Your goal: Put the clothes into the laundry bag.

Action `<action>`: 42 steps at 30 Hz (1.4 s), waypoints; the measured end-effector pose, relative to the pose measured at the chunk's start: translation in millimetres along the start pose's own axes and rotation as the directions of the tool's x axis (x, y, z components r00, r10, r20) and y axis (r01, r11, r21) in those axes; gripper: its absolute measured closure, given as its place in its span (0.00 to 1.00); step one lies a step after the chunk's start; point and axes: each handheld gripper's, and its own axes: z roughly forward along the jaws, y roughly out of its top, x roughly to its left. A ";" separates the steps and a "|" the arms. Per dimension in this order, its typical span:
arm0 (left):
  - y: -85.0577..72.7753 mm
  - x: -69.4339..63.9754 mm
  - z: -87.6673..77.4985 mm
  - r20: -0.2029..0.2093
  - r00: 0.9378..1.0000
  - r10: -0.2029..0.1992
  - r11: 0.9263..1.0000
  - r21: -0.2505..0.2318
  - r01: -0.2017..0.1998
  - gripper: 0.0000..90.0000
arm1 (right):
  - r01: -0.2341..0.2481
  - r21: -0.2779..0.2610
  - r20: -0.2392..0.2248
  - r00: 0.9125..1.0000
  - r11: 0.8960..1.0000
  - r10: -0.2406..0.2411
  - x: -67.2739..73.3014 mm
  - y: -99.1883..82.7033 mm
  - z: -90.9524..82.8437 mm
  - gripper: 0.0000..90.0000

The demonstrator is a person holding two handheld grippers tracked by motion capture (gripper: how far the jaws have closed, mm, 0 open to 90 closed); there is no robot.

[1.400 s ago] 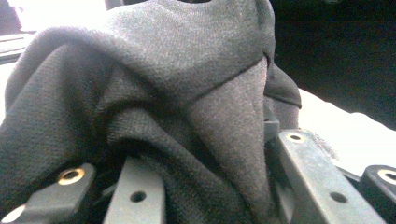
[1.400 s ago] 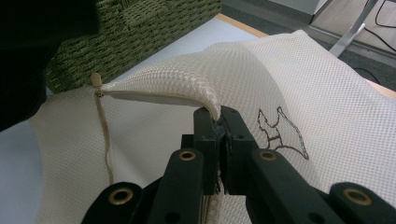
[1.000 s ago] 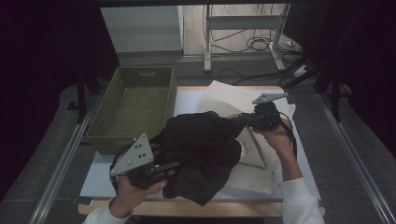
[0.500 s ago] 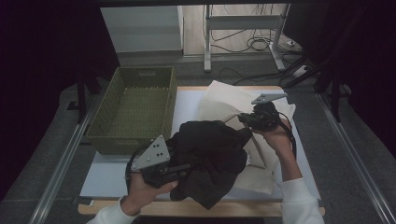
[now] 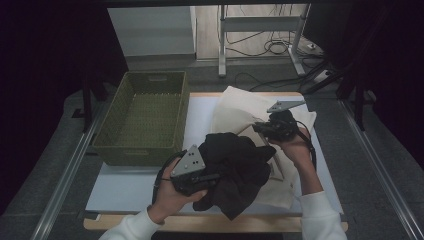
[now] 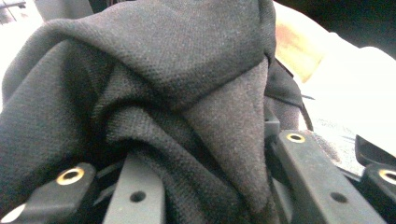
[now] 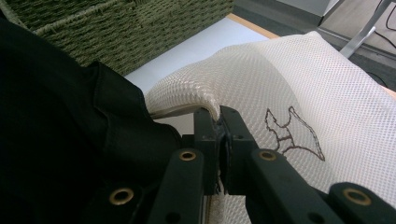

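Observation:
A bunched black garment (image 5: 235,160) lies at the mouth of a white mesh bag (image 5: 240,107) on the table. My left gripper (image 5: 214,178) is shut on the garment's near left side; in the left gripper view, folds of the black cloth (image 6: 177,70) are packed between the jaws of that gripper (image 6: 219,179). My right gripper (image 5: 256,128) is shut on the bag's rim and holds it lifted. In the right gripper view, that gripper (image 7: 217,117) pinches the mesh bag's (image 7: 280,79) rolled edge, with the black garment (image 7: 56,116) close on the left.
A green woven basket (image 5: 140,152) stands at the left of the white table mat (image 5: 130,185), and its wall (image 7: 116,28) is just behind the garment. Metal rails run along both sides of the table. Cables and a stand's legs lie on the floor beyond.
My left gripper has moved right and a little down with the black garment, bunching it closer to the bag's mouth. The right gripper has kept still on the bag's rim.

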 end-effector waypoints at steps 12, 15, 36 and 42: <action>-3.2 11.8 39.2 -0.013 0.999 -0.031 0.998 0.053 0.032 0.74 | 0.008 -0.006 -0.014 1.000 1.000 -0.008 4.5 2.0 -1.6 0.96; -3.4 12.4 48.1 -0.023 1.000 -0.019 0.997 0.069 0.021 0.74 | 0.011 -0.008 -0.015 1.000 1.000 -0.011 5.2 2.3 -2.4 0.96; -10.4 14.8 106.1 -0.090 0.995 0.036 0.990 0.138 -0.024 0.73 | 0.030 0.000 -0.021 0.999 1.000 -0.030 13.5 5.5 -4.5 0.96; -14.0 11.7 118.2 -0.072 0.996 0.044 0.985 0.170 -0.031 0.73 | 0.037 -0.007 -0.021 0.999 0.999 -0.037 15.6 6.8 -6.4 0.97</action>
